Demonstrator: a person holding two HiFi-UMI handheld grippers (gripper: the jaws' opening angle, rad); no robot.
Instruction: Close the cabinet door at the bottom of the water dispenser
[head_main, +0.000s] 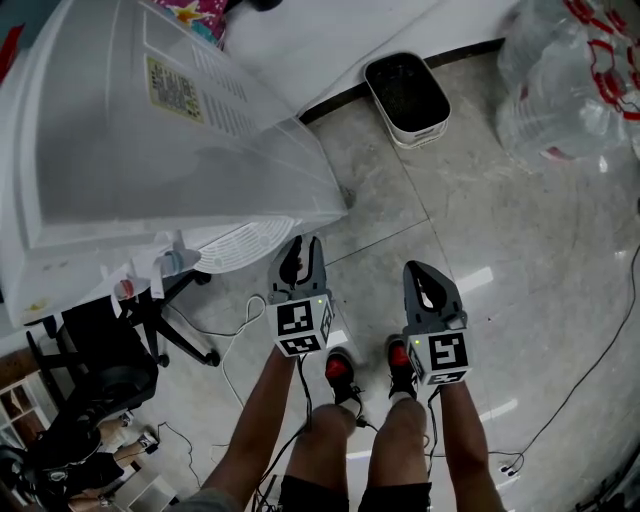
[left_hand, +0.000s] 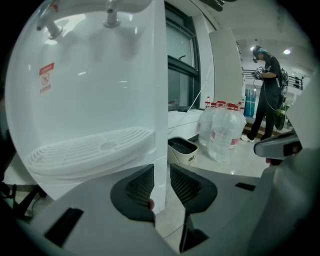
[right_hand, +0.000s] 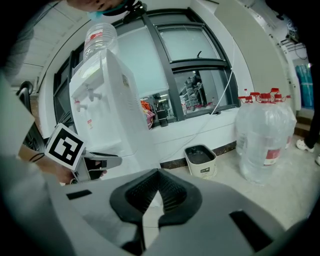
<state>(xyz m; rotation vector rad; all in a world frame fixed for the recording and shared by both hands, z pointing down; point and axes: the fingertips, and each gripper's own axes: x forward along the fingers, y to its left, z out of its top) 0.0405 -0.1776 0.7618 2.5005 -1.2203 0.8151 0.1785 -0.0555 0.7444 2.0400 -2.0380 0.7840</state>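
The white water dispenser (head_main: 150, 130) stands at the upper left and hides its bottom cabinet from the head view. My left gripper (head_main: 298, 250) sits at its front right corner, below the drip tray (head_main: 240, 245). In the left gripper view the thin white edge of the cabinet door (left_hand: 159, 172) runs upright between the pads, and the left gripper (left_hand: 161, 184) is shut on it, under the drip tray (left_hand: 90, 147). My right gripper (head_main: 428, 275) hangs free over the floor to the right, shut on nothing. The right gripper view shows its pads (right_hand: 172, 192) meeting, with the dispenser (right_hand: 107, 105) to the left.
A small bin (head_main: 407, 95) stands by the wall behind the dispenser. Large water bottles (head_main: 565, 80) crowd the upper right. An office chair (head_main: 110, 360) is at the lower left, and a cable (head_main: 590, 350) trails over the tiled floor. A person (left_hand: 267, 90) stands far off.
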